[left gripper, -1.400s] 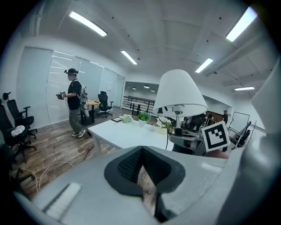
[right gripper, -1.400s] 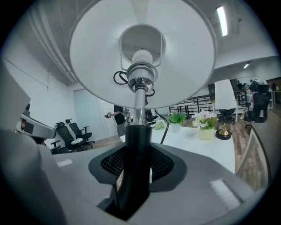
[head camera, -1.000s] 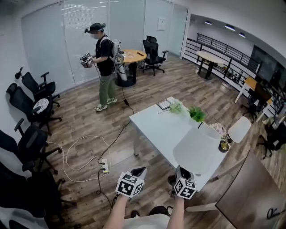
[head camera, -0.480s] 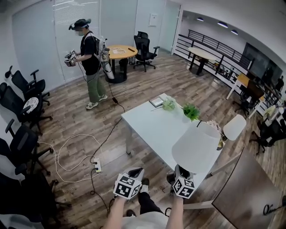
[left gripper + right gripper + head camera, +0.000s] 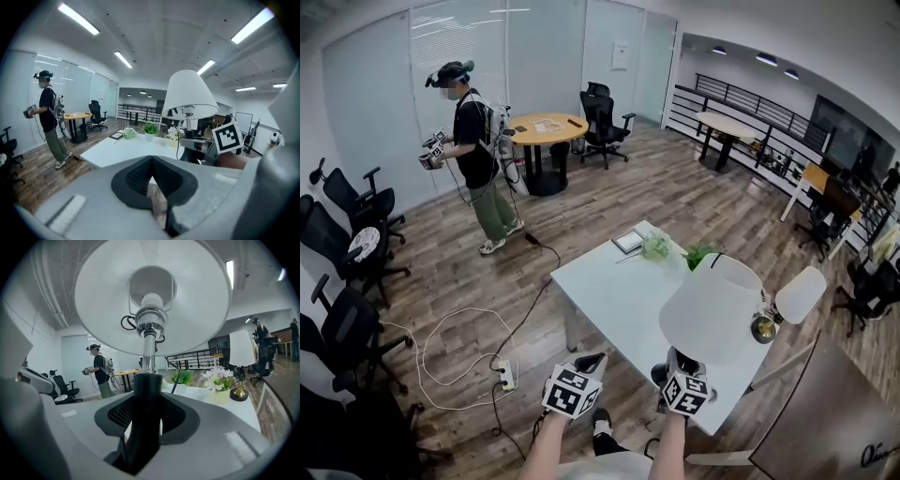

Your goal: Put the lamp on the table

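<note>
The lamp (image 5: pixel 710 311) has a wide white shade and a black stem, and it stands upright in the air over the near edge of the white table (image 5: pixel 619 281). My right gripper (image 5: pixel 680 364) is shut on the black stem (image 5: pixel 144 399) below the chrome socket, with the shade (image 5: pixel 152 291) filling the top of the right gripper view. My left gripper (image 5: pixel 589 362) hangs beside it to the left, off the table, shut with nothing in it (image 5: pixel 151 177). The left gripper view shows the lamp (image 5: pixel 189 93) to its right.
On the table stand two small plants (image 5: pixel 701 253), a flower pot (image 5: pixel 216 389), a flat frame (image 5: pixel 628 241) and a second lamp with a brass base (image 5: pixel 766 328). A person with grippers (image 5: pixel 473 150) stands at far left. Office chairs (image 5: pixel 352 281), a power strip with cable (image 5: pixel 503 376) and a wooden desk (image 5: pixel 825 412) surround me.
The other person has walked further left and away. The lamp stays in my right gripper, at about the same place over the table's near edge. The view has shifted slightly.
</note>
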Available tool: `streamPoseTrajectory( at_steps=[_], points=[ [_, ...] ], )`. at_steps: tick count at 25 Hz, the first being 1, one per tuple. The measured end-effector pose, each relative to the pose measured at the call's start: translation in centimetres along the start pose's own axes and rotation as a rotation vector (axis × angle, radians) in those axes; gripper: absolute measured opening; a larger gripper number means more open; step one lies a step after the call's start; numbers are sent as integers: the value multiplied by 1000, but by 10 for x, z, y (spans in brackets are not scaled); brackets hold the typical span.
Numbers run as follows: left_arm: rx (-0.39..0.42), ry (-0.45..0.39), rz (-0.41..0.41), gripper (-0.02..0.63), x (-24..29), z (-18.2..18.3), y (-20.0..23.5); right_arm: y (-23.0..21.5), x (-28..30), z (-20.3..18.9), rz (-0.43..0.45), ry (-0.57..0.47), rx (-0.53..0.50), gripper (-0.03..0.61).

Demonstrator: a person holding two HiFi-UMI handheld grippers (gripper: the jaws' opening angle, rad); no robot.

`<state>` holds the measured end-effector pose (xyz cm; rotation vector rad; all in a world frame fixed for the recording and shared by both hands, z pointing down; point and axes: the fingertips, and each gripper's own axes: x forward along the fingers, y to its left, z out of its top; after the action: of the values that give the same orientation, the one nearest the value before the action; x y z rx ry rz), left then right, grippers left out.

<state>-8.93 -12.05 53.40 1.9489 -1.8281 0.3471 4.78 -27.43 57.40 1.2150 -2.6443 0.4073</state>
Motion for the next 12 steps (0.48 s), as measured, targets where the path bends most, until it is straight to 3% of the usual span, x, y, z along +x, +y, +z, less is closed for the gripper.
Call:
streamPoseTrajectory(
  at_steps=[12],
  points=[
    [23,4,24,0,82,78,71,-17,115,52,11,-18,20,169]
  ],
)
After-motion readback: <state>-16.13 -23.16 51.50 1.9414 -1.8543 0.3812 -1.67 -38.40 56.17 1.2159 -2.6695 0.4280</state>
